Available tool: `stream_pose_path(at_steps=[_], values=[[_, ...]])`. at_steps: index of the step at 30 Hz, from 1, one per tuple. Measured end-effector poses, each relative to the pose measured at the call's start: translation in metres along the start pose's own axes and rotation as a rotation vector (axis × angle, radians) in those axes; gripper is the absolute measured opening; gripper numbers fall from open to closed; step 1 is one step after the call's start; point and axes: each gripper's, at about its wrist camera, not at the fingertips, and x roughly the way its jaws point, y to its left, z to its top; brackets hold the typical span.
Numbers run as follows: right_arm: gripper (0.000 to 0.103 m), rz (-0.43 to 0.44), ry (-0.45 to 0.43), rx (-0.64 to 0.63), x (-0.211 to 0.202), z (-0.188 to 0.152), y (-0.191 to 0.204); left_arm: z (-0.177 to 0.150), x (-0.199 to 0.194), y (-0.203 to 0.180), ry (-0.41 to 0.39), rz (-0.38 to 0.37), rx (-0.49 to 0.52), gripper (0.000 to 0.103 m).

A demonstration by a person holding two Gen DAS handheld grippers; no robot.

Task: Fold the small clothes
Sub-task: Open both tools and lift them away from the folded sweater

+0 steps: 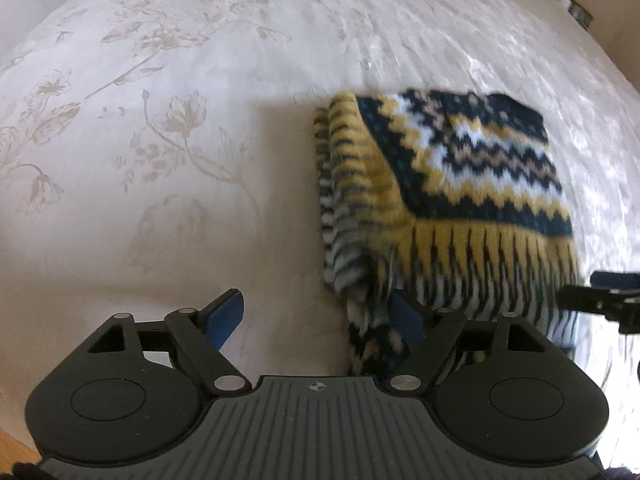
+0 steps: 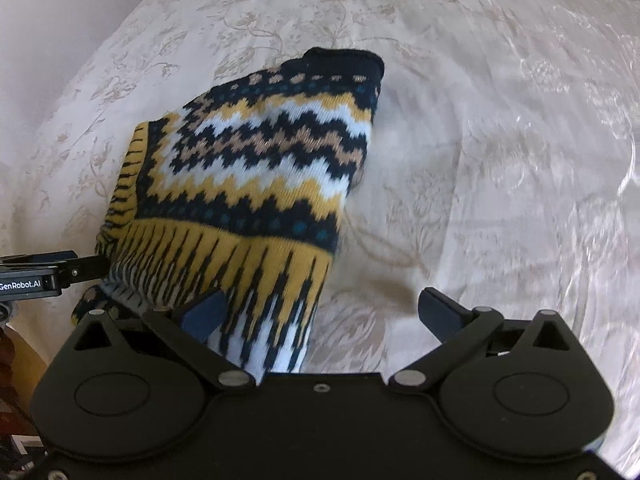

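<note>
Nearest, the left tool (image 1: 316,314) stands wide open with nothing between its blue pads; its right pad sits at the near left corner of the knitted garment, apparently just touching the ribbing but gripping none of it. The right tool (image 2: 322,312) is spread as wide and also holds nothing; its left pad lies over the striped ribbed hem, its right pad over bare bedspread.

Just beyond both lies one small folded sweater, navy, mustard, white and tan zigzag knit (image 2: 264,168), flat on the cream floral-patterned bedspread (image 2: 500,140) of the bed, close to the bed's near edge. From the left tool it lies ahead and to the right; from the right tool, ahead and to the left. Its long axis runs away from the tools, ribbed hem nearest, dark navy band farthest. Both tools are about equally close to the hem. Count: one garment, two tools.
</note>
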Motion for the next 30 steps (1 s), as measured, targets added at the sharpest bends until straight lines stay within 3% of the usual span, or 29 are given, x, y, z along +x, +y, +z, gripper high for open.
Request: stream_pose_path(at_steps=[7,15,23,30], values=[[0.102,-0.035,0.015,0.028,-0.004,-0.025,0.021,-0.023,-0.001,0.011,0.022,-0.033,0.028,0.079],[0.102,-0.066,0.051,0.036,-0.011,-0.056,0.048,-0.040,-0.006,0.025,0.071,-0.012,0.039,0.079],[0.103,-0.083,-0.108,0.082,-0.060,-0.060,0.064,-0.039,-0.066,0.024,-0.095,-0.049,0.025,0.079],[0.102,-0.100,-0.242,0.129,-0.108,-0.059,0.070,-0.022,-0.124,0.000,-0.236,0.033,0.057,0.079]])
